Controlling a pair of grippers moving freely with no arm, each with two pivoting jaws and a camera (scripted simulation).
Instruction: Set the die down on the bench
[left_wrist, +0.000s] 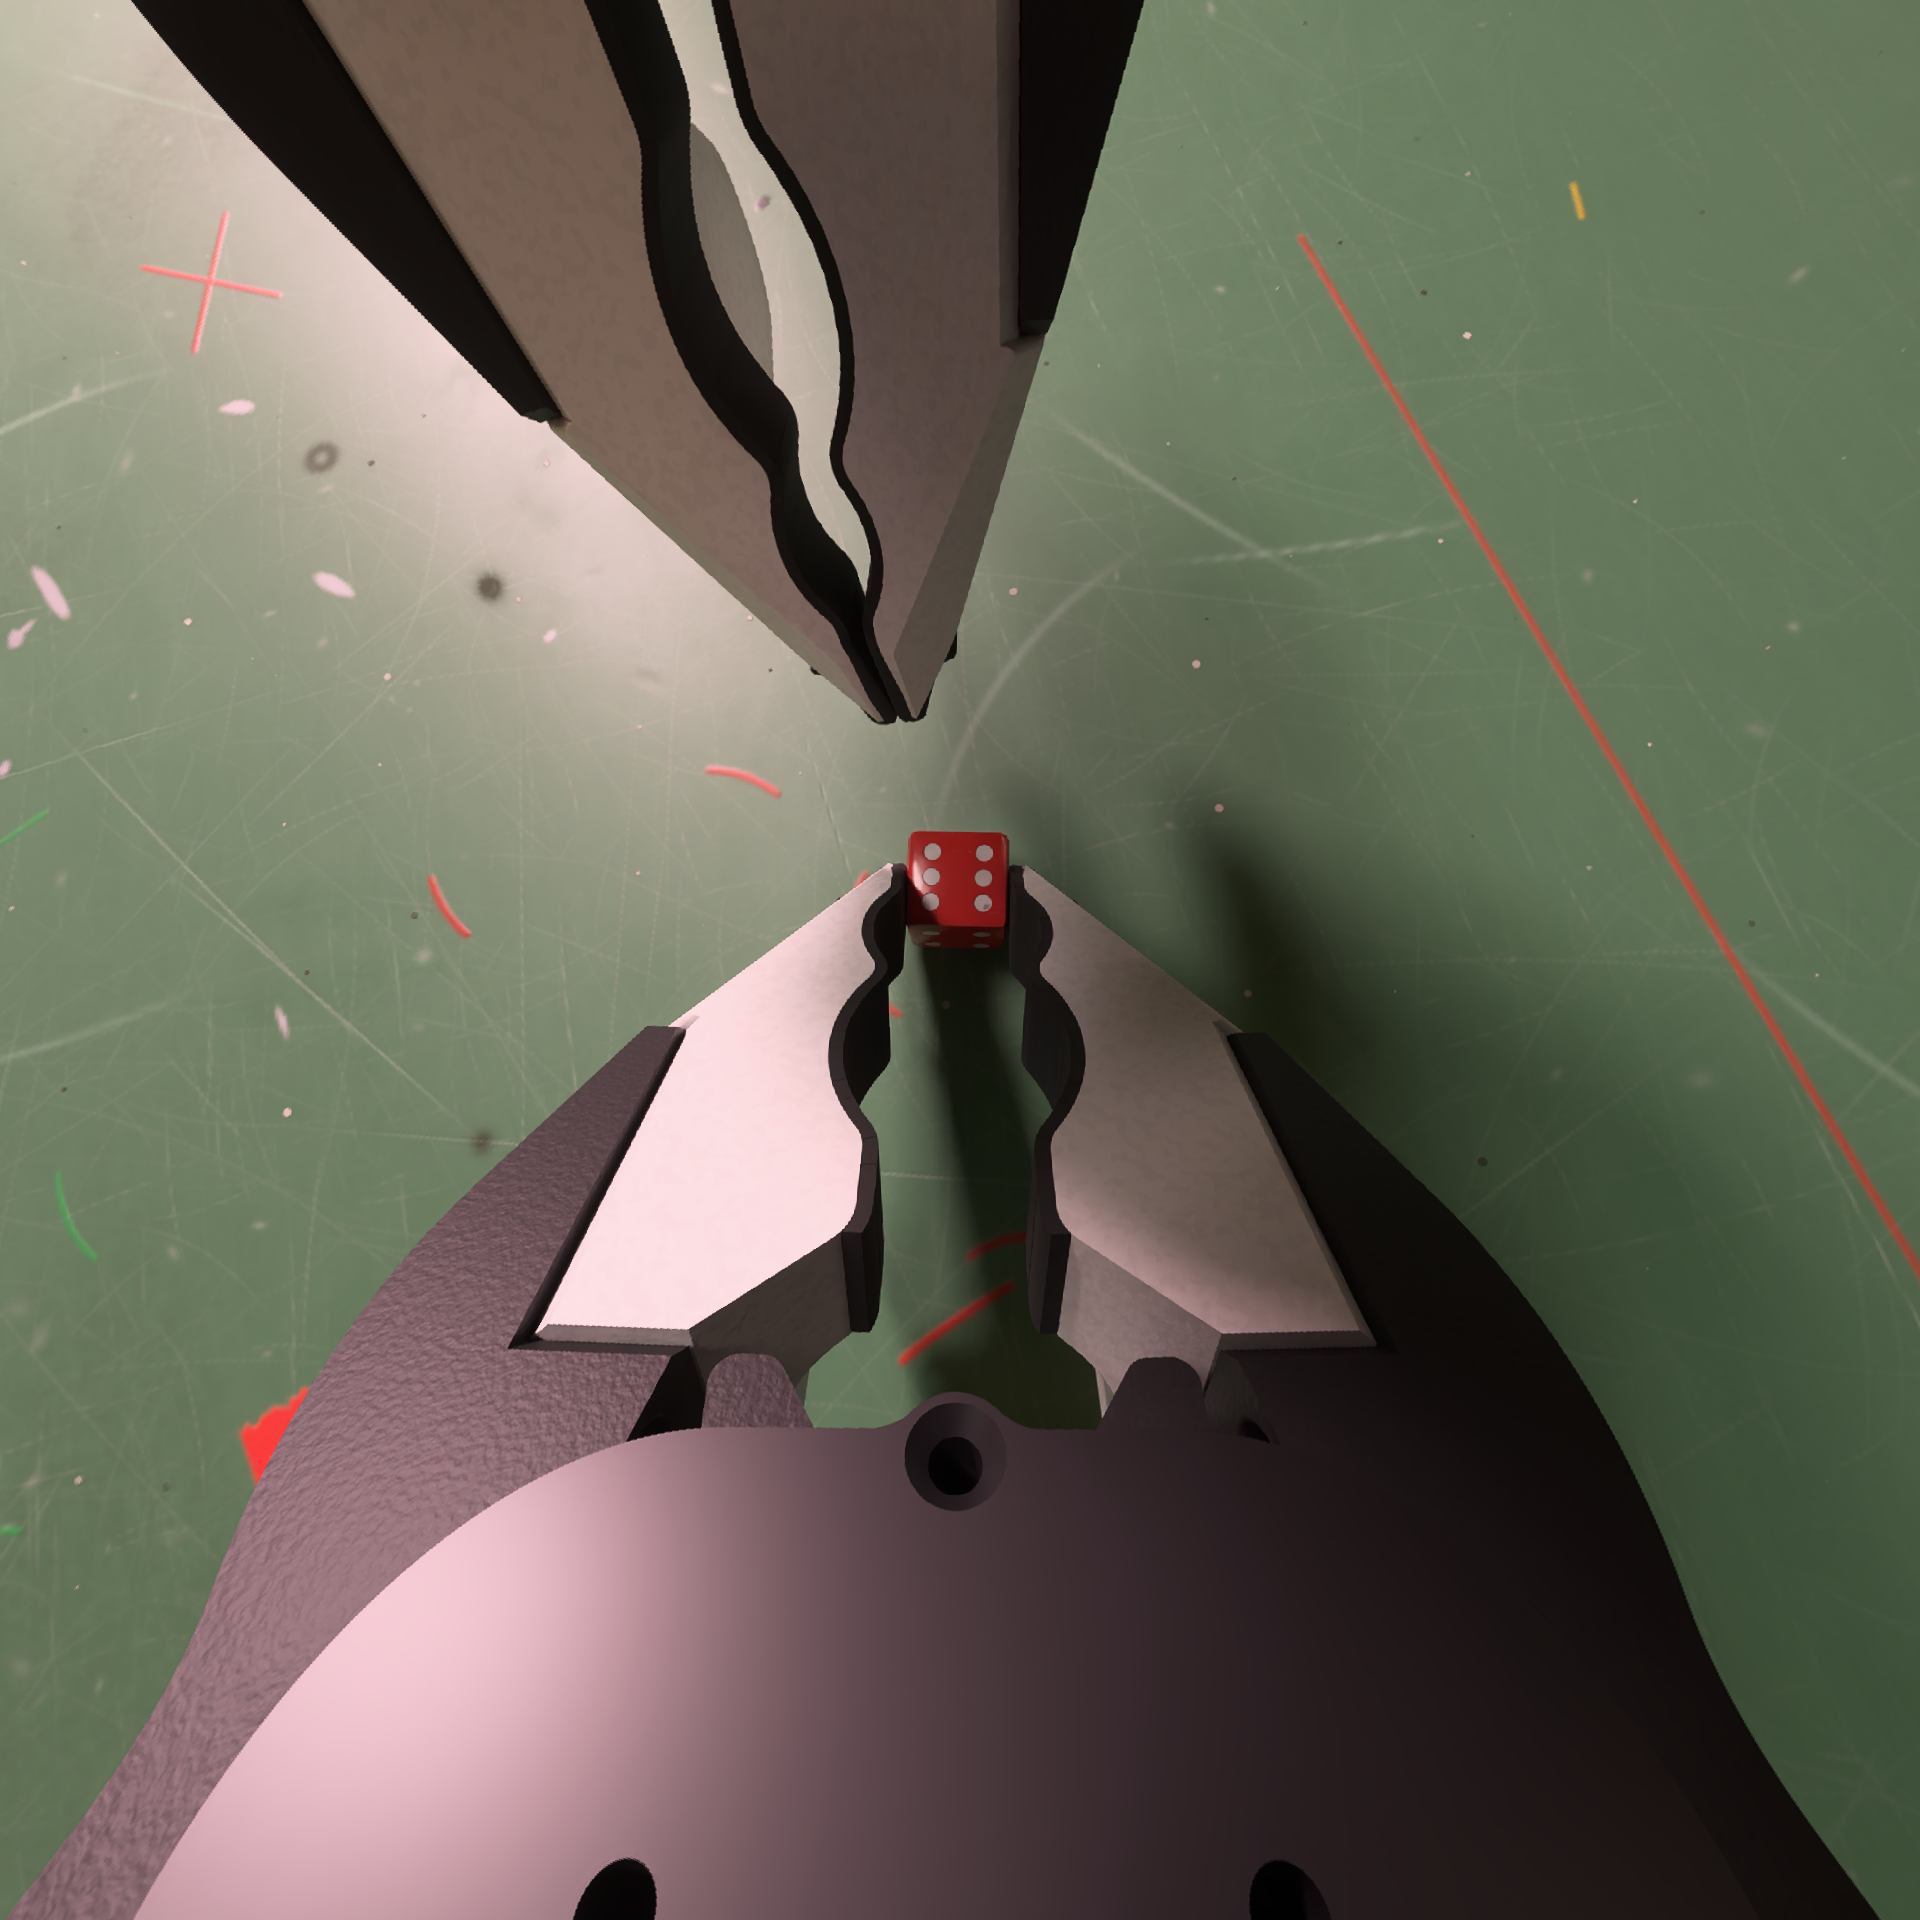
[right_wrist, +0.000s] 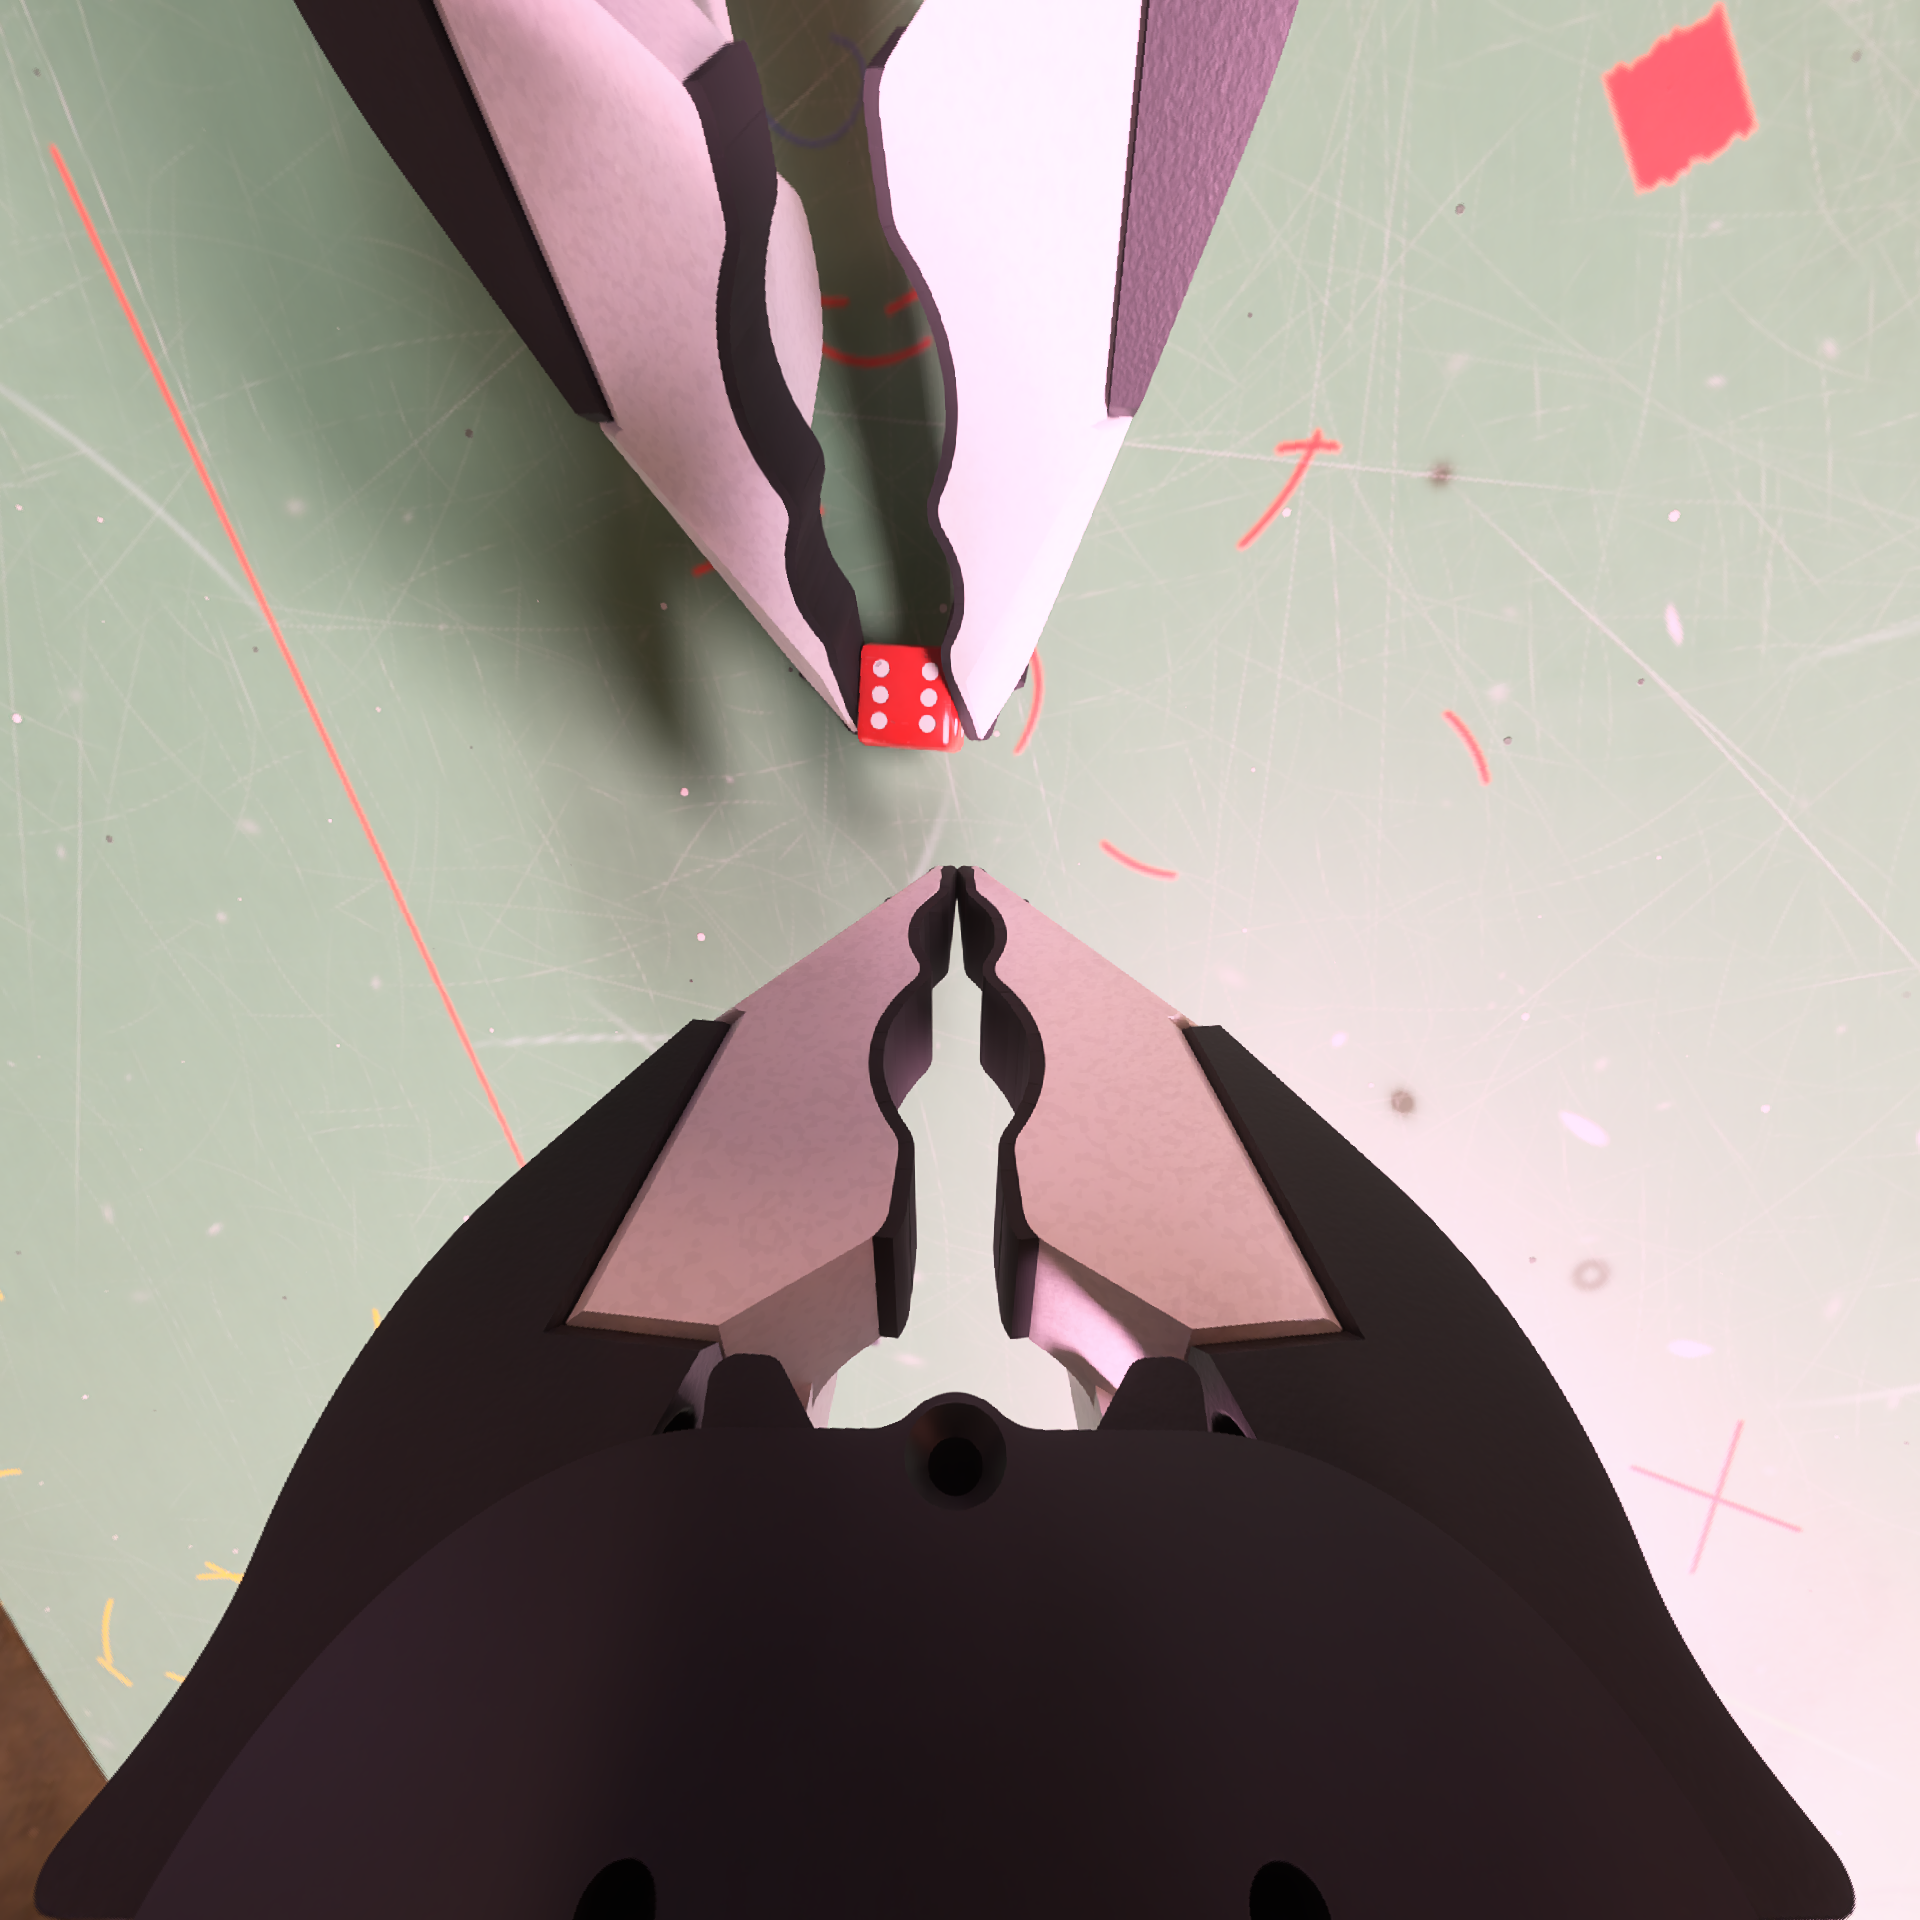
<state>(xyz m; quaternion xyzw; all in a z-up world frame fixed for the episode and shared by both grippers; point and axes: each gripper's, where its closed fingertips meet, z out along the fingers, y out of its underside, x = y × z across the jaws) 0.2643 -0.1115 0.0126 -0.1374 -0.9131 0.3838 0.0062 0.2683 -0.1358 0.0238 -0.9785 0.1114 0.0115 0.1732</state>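
Note:
A small red die (left_wrist: 958, 888) with white pips sits between the fingertips of my left gripper (left_wrist: 958, 883), which is shut on it just above the green bench mat (left_wrist: 1455, 644). The six-pip face points up toward the camera. In the right wrist view the die (right_wrist: 904, 696) shows pinched at the tips of the left gripper (right_wrist: 914, 717), which comes in from the top. My right gripper (right_wrist: 956, 875) is shut and empty, its tips facing the die a short way off. It also shows in the left wrist view (left_wrist: 896, 715), closed, coming in from the top.
The green mat (right_wrist: 1558, 727) is scratched and carries red lines, a red cross (left_wrist: 211, 283) and a red patch (right_wrist: 1678, 99). The mat's edge and a brown surface (right_wrist: 42, 1704) show at the lower left of the right wrist view.

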